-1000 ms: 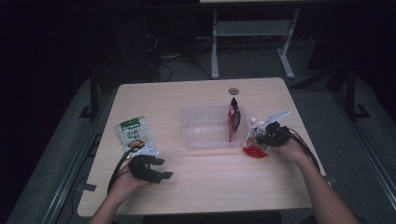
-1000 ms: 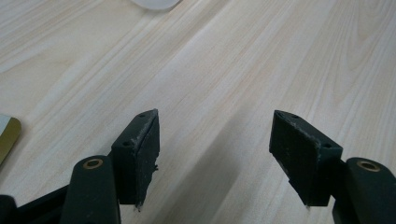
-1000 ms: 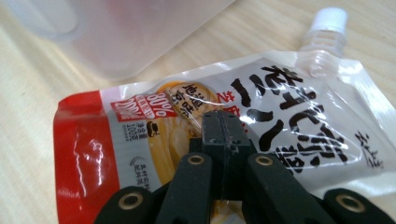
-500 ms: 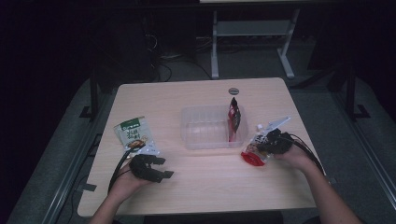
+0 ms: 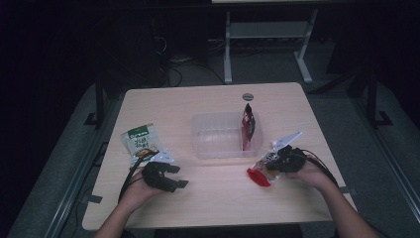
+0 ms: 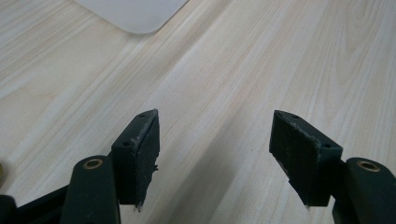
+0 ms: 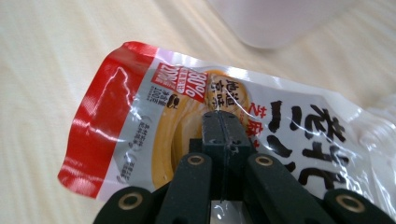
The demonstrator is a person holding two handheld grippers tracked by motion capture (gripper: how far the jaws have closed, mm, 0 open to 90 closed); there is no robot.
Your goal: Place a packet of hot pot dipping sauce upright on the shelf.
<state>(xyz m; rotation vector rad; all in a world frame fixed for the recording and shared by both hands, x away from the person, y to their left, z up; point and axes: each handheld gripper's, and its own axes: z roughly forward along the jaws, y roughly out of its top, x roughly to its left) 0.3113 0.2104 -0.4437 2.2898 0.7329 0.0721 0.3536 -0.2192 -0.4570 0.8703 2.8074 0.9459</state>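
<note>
My right gripper [image 5: 273, 161] is shut on a red-and-white snack packet [image 5: 260, 173] just above the table's right side, in front of the clear plastic tub [image 5: 218, 146]. In the right gripper view the jaws [image 7: 223, 119] pinch the packet [image 7: 140, 112] through its glossy film, and its red end points away to the left. A dark red packet [image 5: 247, 124] stands upright in the tub's right end. At the left, my left gripper [image 5: 181, 177] rests low over the table, open, with only bare wood between its fingers [image 6: 215, 126]. A green-and-white packet [image 5: 140, 141] lies flat just beyond it.
The wooden table [image 5: 218, 198] has open room along its front and in the middle. A round grommet [image 5: 247, 96] sits near the far edge. A pale rounded corner [image 6: 135, 14] shows ahead of the left jaws. Beyond the table stands a white desk frame [image 5: 267, 34].
The right hand has drawn the red-and-white packet toward the table's near edge and slightly left, away from the tub. The left hand has stayed put.
</note>
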